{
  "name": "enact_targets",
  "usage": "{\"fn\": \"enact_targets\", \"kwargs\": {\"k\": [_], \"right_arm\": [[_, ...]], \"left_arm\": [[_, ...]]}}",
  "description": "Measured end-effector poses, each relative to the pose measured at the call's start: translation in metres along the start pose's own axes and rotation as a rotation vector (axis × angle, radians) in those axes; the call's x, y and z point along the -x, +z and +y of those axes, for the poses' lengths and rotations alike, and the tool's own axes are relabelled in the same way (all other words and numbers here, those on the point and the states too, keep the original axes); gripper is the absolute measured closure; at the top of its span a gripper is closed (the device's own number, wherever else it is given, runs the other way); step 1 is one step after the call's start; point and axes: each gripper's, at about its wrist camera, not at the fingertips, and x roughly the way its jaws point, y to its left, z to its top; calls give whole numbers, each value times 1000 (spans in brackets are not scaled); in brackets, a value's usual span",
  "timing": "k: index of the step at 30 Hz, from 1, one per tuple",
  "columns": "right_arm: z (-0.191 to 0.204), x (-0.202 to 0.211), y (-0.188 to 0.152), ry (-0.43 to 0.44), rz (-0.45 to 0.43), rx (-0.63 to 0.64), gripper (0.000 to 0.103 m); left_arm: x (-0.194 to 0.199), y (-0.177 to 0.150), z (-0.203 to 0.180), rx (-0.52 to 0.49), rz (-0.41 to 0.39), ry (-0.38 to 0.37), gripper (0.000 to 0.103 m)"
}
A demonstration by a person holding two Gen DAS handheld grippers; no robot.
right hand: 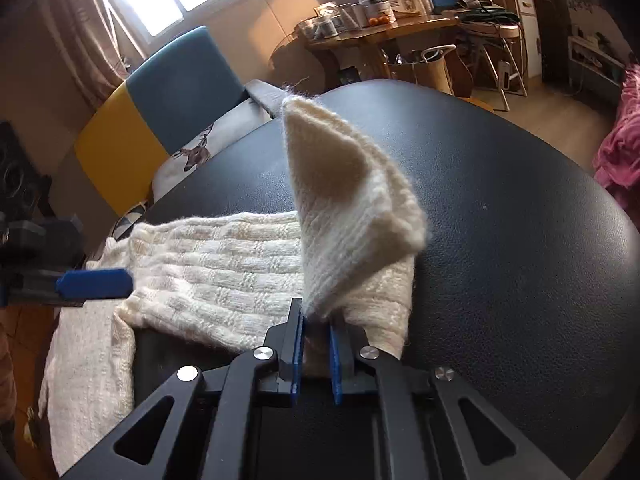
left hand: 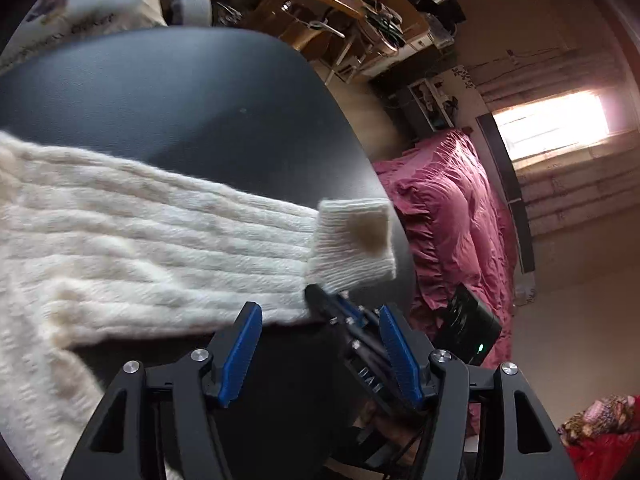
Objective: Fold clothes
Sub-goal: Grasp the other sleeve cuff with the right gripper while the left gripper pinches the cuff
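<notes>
Cream sweater (left hand: 132,240) lying across the black bench (left hand: 180,92), its cuff (right hand: 344,208) being pinched up.

The right gripper (right hand: 316,320) is clamping the ribbed cuff between its blue fingers (right hand: 297,344), the cuff standing up above the sleeve (right hand: 224,272). The left gripper (left hand: 320,320) is hovering with fingers spread, holding nothing, just beside the sleeve's near edge. In the left wrist view the right gripper's tip is showing dark beneath the cuff, mostly hidden by knit. The sweater's body is running off the frame edge in both views, so its full lay is probably draped over the bench edge, though that is hard to make out.
</notes>
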Motion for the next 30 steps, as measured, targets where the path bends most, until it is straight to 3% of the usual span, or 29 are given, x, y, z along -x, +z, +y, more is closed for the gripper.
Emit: {"fn": "enact_targets", "kwargs": {"k": [4, 7, 11, 14, 16, 17, 20, 24, 25, 27, 30], "right_arm": [[21, -2, -6, -75, 20, 156, 93], [39, -3, -14, -139, 19, 282, 93], [62, -7, -26, -230, 12, 439, 90], [61, -8, -26, -219, 11, 418, 90], [56, -7, -24, -199, 7, 382, 90], [53, -5, -23, -180, 1, 351, 90], [42, 7, -17, -95, -33, 217, 85], [27, 23, -9, 19, -79, 37, 79], [19, 28, -9, 83, -97, -47, 77], [-6, 39, -13, 290, -150, -310, 77], [-32, 29, -40, 658, -162, -716, 66]], "left_arm": [[-29, 25, -2, 96, 50, -66, 39], [-32, 38, -1, 149, 39, -92, 34], [-50, 53, -1, 141, 107, -12, 33], [-57, 53, 1, 112, 128, 67, 38], [-61, 47, 2, 75, 138, 114, 85], [-64, 43, 2, 57, 145, 130, 91], [-63, 37, 1, -2, 93, 193, 96], [-42, 40, -10, -38, 2, 162, 96], [-28, 46, -13, -43, -27, 147, 96], [1, 57, -20, -58, -93, 128, 96], [54, 73, -31, -76, -190, 100, 96]]}}
